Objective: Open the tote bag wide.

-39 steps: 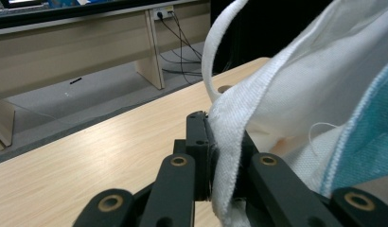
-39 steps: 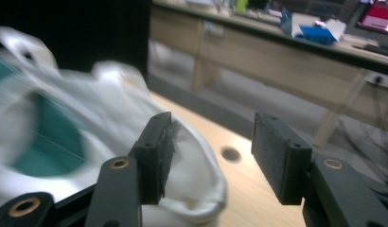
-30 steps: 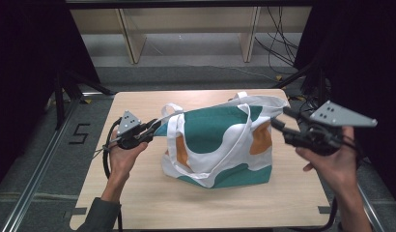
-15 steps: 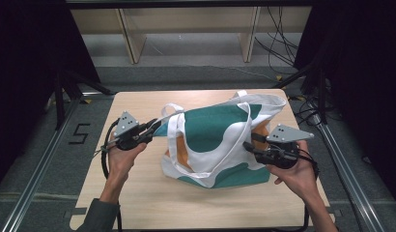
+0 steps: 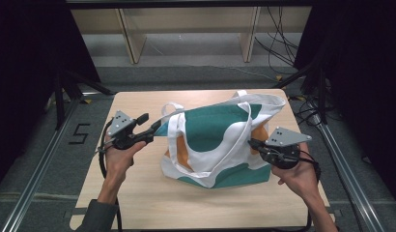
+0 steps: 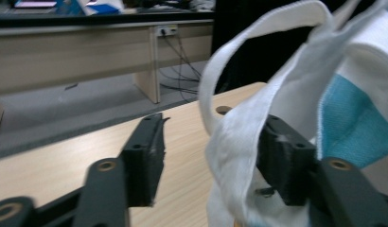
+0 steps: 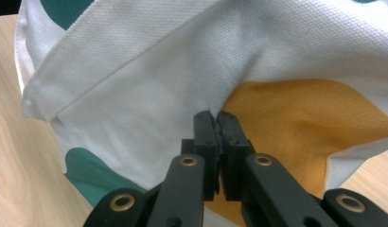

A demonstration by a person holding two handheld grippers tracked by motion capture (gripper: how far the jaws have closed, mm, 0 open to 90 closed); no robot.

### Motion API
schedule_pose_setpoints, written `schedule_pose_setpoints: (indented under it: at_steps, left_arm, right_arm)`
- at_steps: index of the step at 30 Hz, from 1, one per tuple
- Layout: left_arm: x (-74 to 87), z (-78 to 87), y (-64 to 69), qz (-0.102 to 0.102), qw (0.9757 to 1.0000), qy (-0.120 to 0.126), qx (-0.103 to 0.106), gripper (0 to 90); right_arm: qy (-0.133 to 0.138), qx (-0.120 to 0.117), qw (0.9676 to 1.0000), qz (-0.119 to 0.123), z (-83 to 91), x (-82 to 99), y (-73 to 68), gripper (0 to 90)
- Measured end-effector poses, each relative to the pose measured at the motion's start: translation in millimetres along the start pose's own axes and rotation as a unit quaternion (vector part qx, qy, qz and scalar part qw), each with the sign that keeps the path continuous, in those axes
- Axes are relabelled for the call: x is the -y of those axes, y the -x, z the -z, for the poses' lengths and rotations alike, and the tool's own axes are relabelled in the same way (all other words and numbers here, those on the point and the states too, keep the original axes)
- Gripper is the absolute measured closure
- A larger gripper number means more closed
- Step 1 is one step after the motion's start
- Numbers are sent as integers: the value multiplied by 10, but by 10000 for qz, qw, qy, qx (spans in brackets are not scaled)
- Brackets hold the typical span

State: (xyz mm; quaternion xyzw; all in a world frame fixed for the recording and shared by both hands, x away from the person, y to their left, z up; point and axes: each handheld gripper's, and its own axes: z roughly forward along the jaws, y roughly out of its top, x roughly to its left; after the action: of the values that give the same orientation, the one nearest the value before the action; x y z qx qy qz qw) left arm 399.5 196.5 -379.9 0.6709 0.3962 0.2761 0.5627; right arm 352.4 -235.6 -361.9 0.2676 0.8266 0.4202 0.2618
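Bag (image 5: 220,140) mid-frame on tabletop (image 5: 138,203), standing open. Left tool (image 5: 155,130) jaws just spread; white strap (image 6: 239,137) loose between, ungripped. Right tool (image 5: 253,143) dropped from upper right, just clamped shut, seemingly pinching bag's right side. Likely handover of grip.

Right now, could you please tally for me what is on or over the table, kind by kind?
Tote bags: 1
White bag handles: 2
Claws: 2, the left claw open beside a handle, the right claw shut at the bag's side
Total: 5
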Motion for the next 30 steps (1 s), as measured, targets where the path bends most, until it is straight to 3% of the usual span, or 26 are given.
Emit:
schedule_pose_setpoints:
  at_steps: [1,2,3,6,7,9,10,11,12,13,14,16,18,19,20,21,22,24,26,27,28,30]
  left_arm:
    - [0,0,0,0,10000,0,0,386]
    - [-44,169,42,162,9994,-178,-232,361]
    - [-56,263,61,197,9992,-219,-256,345]
    - [-55,513,124,523,9982,-235,-145,289]
    - [-54,570,154,564,9981,-261,29,316]
    - [-34,569,219,353,9970,-351,592,388]
    - [13,513,359,468,9929,-569,931,383]
    - [13,513,359,468,9929,-569,931,375]
    - [52,458,492,591,9889,-778,1119,374]
    - [116,286,682,507,9836,-939,1451,365]
    - [116,286,682,507,9836,-939,1451,352]
    - [155,50,895,336,9798,-1070,1654,349]
    - [156,-8,953,276,9802,-1073,1642,373]
    - [172,-108,1070,132,9801,-995,1713,494]
    - [179,-135,1128,-132,9841,-1012,1454,534]
    - [179,-135,1128,-132,9841,-1012,1454,624]
    - [214,-176,1155,-501,9861,-992,1238,706]
    - [281,-185,1145,-421,9866,-934,1267,762]
    - [315,-181,1154,-465,9859,-972,1280,790]
    - [358,-182,1183,-585,9851,-1008,1262,818]
    - [409,-207,1216,-854,9832,-1062,1214,824]
    - [492,-277,1230,-976,9803,-1193,1232,837]
  right_arm:
    - [0,0,10000,0,0,0,0,885]
    - [20,15,10000,25,6,6,-5,885]
    - [23,13,10000,20,5,6,-4,885]
    - [0,3,10000,12,-5,-4,5,885]
    - [-14,11,10000,21,-2,-5,8,885]
    - [1,-4,10000,5,-3,-2,5,885]
    - [3,5,10000,-4,-2,-2,1,885]
    - [3,5,10000,-4,-2,-2,1,885]
    - [8,30,10000,0,-3,-4,-4,885]
    - [-32,21,10000,4,7,-5,1,885]
    - [1,22,10000,-8,3,-1,-1,885]
    - [16,5,10000,25,3,1,-2,885]
    - [16,3,10000,30,4,1,-2,885]
    - [17,-16,10000,19,6,4,2,885]
    - [17,-14,10000,12,6,6,2,885]
    - [19,-2,10000,19,7,8,3,886]
    - [23,-1,10000,24,10,10,5,888]
    - [25,12,10000,20,15,12,3,891]
    - [9,11,10000,37,14,14,-2,892]
    - [-66,34,9999,92,7,27,-23,894]
    - [-79,34,9999,61,-12,41,-39,896]
    - [-201,4,9997,103,-41,66,-55,897]
